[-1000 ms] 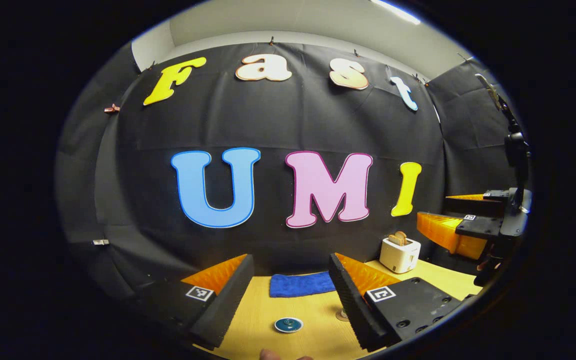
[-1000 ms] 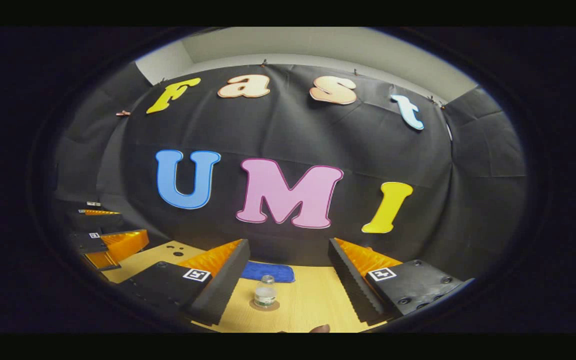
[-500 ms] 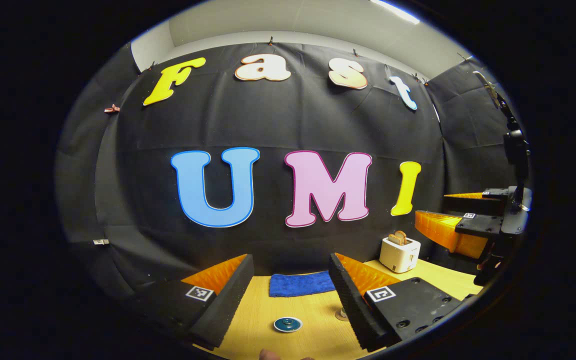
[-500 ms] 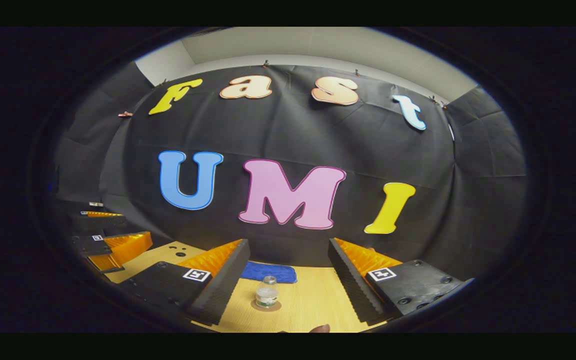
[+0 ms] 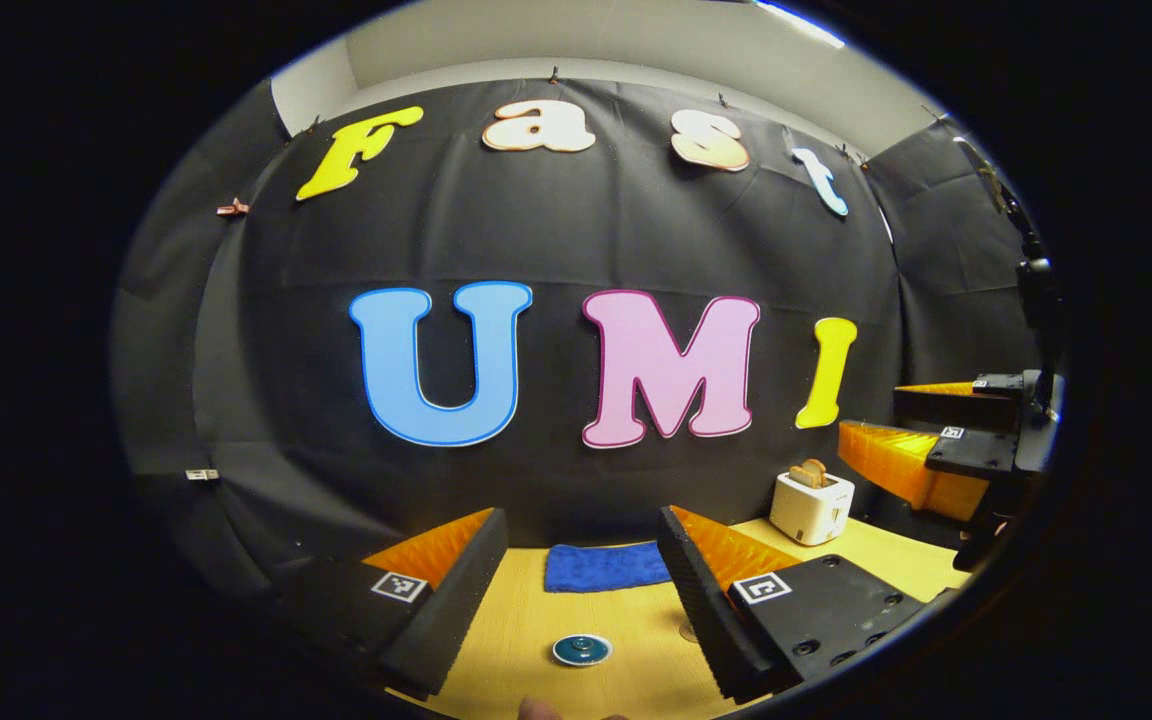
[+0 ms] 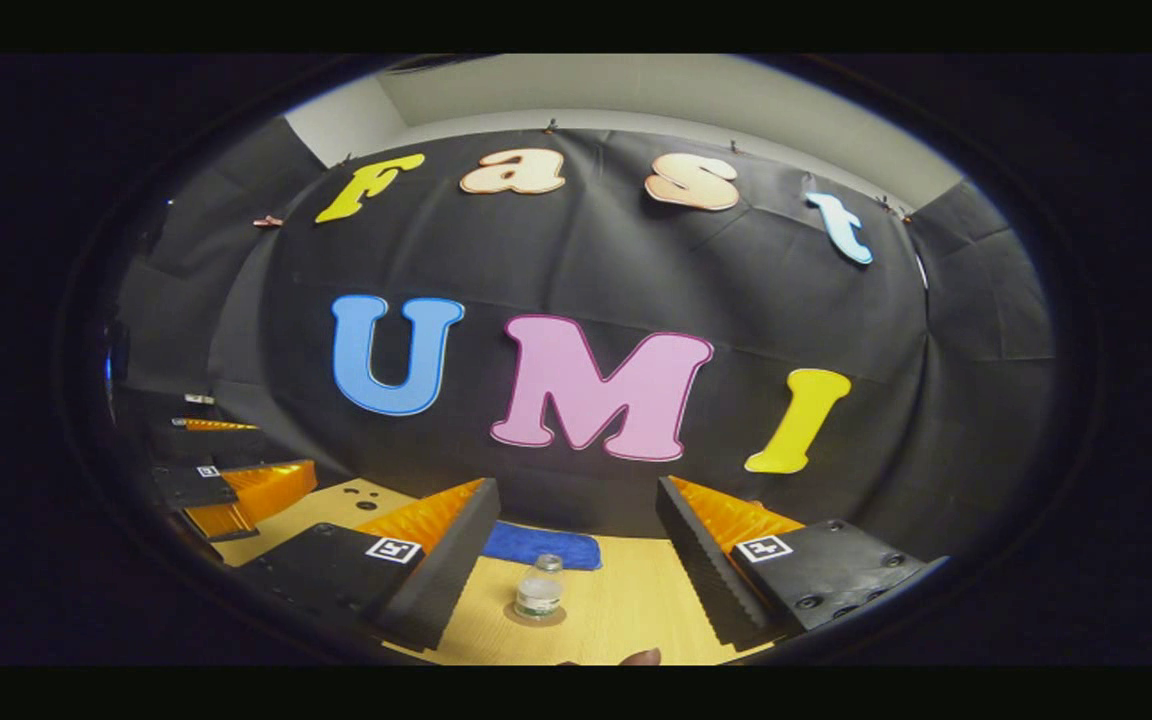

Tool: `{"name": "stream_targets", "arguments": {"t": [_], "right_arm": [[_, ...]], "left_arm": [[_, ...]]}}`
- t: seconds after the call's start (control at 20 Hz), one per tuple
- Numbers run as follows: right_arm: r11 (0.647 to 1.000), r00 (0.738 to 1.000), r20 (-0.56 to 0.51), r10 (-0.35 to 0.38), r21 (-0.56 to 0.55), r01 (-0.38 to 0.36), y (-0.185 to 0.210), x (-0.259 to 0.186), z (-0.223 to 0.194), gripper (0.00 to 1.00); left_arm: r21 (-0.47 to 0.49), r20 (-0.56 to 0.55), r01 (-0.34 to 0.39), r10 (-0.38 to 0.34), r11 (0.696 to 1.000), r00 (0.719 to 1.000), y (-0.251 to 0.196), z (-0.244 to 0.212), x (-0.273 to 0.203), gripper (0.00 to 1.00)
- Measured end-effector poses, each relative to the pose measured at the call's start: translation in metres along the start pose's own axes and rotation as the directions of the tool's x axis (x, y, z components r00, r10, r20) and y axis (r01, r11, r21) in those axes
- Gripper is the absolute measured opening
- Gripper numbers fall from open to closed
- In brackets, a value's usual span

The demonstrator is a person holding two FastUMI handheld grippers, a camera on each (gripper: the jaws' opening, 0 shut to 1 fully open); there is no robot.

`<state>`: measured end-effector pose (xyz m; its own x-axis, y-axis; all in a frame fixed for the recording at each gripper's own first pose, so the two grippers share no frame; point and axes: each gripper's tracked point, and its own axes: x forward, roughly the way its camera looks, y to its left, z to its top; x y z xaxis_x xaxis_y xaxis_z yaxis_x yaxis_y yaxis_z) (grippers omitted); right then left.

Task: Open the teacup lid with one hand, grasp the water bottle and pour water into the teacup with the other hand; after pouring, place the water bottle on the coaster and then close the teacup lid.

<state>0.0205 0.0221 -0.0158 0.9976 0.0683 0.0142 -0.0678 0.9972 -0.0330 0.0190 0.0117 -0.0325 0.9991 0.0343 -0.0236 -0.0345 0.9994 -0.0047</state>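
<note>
1 water bottle [image 6: 539, 591] on coaster [image 6: 536, 615] | 1 teacup lid [image 5: 581, 650] | both hand-held grippers spread, empty

Black cloth wall [image 5: 576, 230] behind light wooden table [image 5: 526, 640]; pale ceiling [image 5: 576, 40] above wall, lit strip [image 5: 801, 22] at right.

table: light wood top [image 5: 526, 640]
near centre: teacup lid [image 5: 581, 650]
far centre: blue cloth [image 5: 606, 566]
far right: white toaster [image 5: 812, 507]
coaster [image 6: 536, 617]: under water bottle [image 6: 539, 592]
</note>
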Motion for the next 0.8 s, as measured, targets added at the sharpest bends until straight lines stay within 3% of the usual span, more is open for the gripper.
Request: {"name": "stream_targets", "arguments": {"t": [0.7, 0.8], "right_arm": [[1.0, 0.997, -0.075, 0.014, -0.014, -0.015, 0.008, 0.067, -0.19, 0.98], [1.0, 0.997, -0.078, 0.017, -0.02, -0.019, 0.01, 0.071, -0.205, 0.98]], "left_arm": [[0.023, -0.121, -0.022, 0.025, 0.999, 0.992, -0.013, -0.223, 0.091, 0.95], [0.028, -0.135, -0.03, 0.034, 0.999, 0.99, -0.009, -0.246, 0.1, 0.89]]}}
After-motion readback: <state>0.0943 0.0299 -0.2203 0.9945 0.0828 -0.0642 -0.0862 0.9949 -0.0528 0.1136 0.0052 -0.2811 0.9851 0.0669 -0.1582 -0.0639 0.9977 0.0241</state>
